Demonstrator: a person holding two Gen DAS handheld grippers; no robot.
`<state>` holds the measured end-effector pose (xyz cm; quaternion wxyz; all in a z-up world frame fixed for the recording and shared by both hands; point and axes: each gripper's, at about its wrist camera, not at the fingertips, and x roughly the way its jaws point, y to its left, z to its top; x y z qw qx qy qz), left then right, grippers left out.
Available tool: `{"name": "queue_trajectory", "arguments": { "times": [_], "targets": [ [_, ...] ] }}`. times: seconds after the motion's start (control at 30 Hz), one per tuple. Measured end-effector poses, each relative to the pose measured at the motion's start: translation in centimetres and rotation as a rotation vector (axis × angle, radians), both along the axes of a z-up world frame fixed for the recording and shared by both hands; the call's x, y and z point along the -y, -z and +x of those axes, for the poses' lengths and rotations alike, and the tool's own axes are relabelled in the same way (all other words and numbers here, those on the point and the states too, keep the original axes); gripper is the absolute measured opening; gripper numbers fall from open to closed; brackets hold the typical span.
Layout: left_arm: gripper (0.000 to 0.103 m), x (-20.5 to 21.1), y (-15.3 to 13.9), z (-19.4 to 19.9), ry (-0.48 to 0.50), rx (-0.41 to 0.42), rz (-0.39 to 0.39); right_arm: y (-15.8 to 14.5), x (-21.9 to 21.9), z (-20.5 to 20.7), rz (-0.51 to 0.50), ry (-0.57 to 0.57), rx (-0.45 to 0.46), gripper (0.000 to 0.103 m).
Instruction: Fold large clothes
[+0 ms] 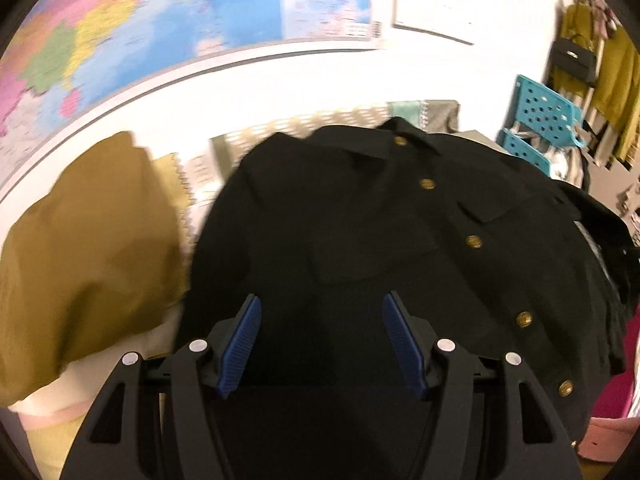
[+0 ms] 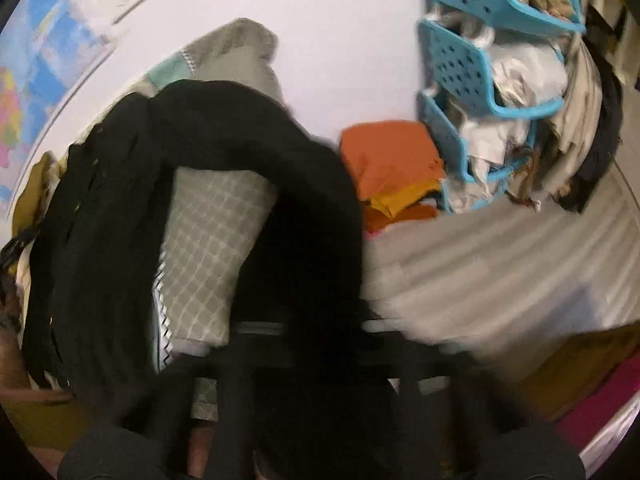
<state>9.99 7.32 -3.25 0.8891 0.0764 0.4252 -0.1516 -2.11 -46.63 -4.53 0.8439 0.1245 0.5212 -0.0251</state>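
A black button-up jacket (image 1: pixel 360 220) with brass buttons lies spread front-up on the bed. My left gripper (image 1: pixel 322 308) hovers above its lower front, open, its blue pads (image 1: pixel 244 344) wide apart with nothing pinched between them. In the right wrist view the jacket's body (image 2: pixel 92 240) lies bunched at the left and one black sleeve (image 2: pixel 256 136) arches up and over to my right gripper (image 2: pixel 316 344). The sleeve runs straight into the jaws, which are shut on it; the cloth and motion blur hide the fingertips.
An olive garment (image 1: pixel 80 260) lies left of the jacket. Stacked blue baskets (image 2: pixel 472 64) stuffed with cloth stand at the right, with folded orange clothes (image 2: pixel 392 160) beside them. A quilted cover (image 2: pixel 212 240) shows under the sleeve. Pink cloth (image 1: pixel 624 400) lies at the right edge.
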Motion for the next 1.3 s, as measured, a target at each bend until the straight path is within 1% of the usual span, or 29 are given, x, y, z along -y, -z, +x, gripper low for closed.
{"name": "queue_trajectory", "arguments": {
  "times": [0.03,0.07,0.1,0.17,0.2,0.23,0.3,0.33,0.37,0.4,0.47,0.53,0.6,0.67,0.73,0.77,0.83,0.87,0.9,0.97,1.0,1.03,1.1,1.13,1.17,1.2,1.23,1.27,1.3],
  "targets": [
    [0.061,0.6,0.0,0.0,0.012,0.002,0.0,-1.2,-0.1,0.1,-0.04,0.005,0.033,0.006],
    [0.061,1.0,-0.1,0.0,0.022,0.004,0.0,-2.8,-0.3,0.2,-0.052,0.008,0.075,0.006],
    [0.061,1.4,-0.1,0.1,0.031,0.007,-0.002,-5.2,-0.8,0.6,-0.078,0.007,0.124,0.006],
    [0.061,1.8,-0.4,0.0,0.043,0.012,-0.01,-9.4,-2.8,1.6,-0.211,-0.02,0.192,0.006],
    [0.061,1.9,-0.6,-0.1,0.049,0.017,-0.013,-12.0,-5.2,2.4,-0.303,-0.077,0.236,0.006],
    [0.061,2.0,-0.8,-0.2,0.053,0.022,-0.017,-13.7,-7.1,2.9,-0.359,-0.128,0.267,0.007],
    [0.061,1.8,-1.1,-0.2,0.055,0.029,-0.029,-16.2,-12.0,4.6,-0.46,-0.255,0.314,0.011],
    [0.061,1.9,-1.3,-0.1,0.059,0.031,-0.041,-16.6,-14.4,5.6,-0.489,-0.315,0.322,0.012],
    [0.061,2.0,-1.4,-0.1,0.06,0.032,-0.048,-16.7,-17.6,6.8,-0.522,-0.393,0.318,0.012],
    [0.061,1.9,-1.5,-0.1,0.058,0.033,-0.051,-16.3,-19.5,7.8,-0.546,-0.442,0.311,0.013],
    [0.061,1.7,-1.5,-0.2,0.052,0.029,-0.057,-14.7,-24.8,9.9,-0.575,-0.57,0.28,0.013],
    [0.061,1.3,-1.4,-0.2,0.041,0.021,-0.063,-12.4,-29.1,11.3,-0.606,-0.68,0.236,0.022],
    [0.061,0.9,-1.3,-0.3,0.031,0.013,-0.072,-10.2,-32.9,12.2,-0.645,-0.771,0.199,0.055],
    [0.061,0.5,-1.2,-0.3,0.025,0.01,-0.076,-8.4,-35.1,12.3,-0.674,-0.842,0.162,0.069],
    [0.061,0.1,-1.1,-0.2,0.022,0.006,-0.078,-7.9,-36.0,12.1,-0.713,-0.885,0.152,0.071],
    [0.061,0.1,-1.1,-0.3,0.022,0.005,-0.074,-8.3,-35.9,11.9,-0.708,-0.897,0.157,0.072],
    [0.061,0.2,-1.0,-0.3,0.03,0.005,-0.067,-10.1,-35.0,11.4,-0.71,-0.872,0.179,0.079],
    [0.061,0.4,-1.1,-0.3,0.041,-0.001,-0.074,-10.8,-34.6,11.1,-0.726,-0.866,0.19,0.093],
    [0.061,1.1,-1.3,-0.3,0.074,-0.019,-0.107,-11.3,-34.1,10.8,-0.762,-0.864,0.187,0.097],
    [0.061,2.9,-1.8,-0.6,0.134,-0.014,-0.121,-10.9,-34.0,11.0,-0.753,-0.88,0.146,0.097],
    [0.064,4.2,-2.1,-0.8,0.163,0.015,-0.095,-10.1,-34.1,11.1,-0.744,-0.892,0.098,0.097],
    [0.065,5.3,-2.2,-1.0,0.184,0.033,-0.077,-8.8,-34.5,10.9,-0.794,-0.922,0.052,0.096],
    [0.066,7.1,-2.0,-1.0,0.211,0.036,-0.063,-7.2,-34.8,10.2,-0.859,-0.96,0.023,0.093],
    [0.066,8.1,-1.8,-1.1,0.231,0.024,-0.062,-7.2,-34.6,10.0,-0.798,-0.965,0.014,0.092],
    [0.066,8.7,-1.6,-1.3,0.247,0.021,-0.06,-7.7,-34.1,10.1,-0.66,-0.98,0.028,0.092],
    [0.066,9.3,-1.5,-1.4,0.256,0.022,-0.057,-8.3,-33.2,10.2,-0.521,-0.972,0.018,0.093],
    [0.066,9.9,-1.4,-1.5,0.271,0.02,-0.059,-8.7,-32.4,10.3,-0.441,-0.956,0.013,0.094],
    [0.066,10.2,-1.5,-1.6,0.277,0.021,-0.065,-9.1,-31.7,10.3,-0.399,-0.934,0.016,0.094],
    [0.066,10.4,-1.5,-1.6,0.279,0.023,-0.071,-9.8,-30.7,10.0,-0.314,-0.921,0.037,0.095]
  ]
}}
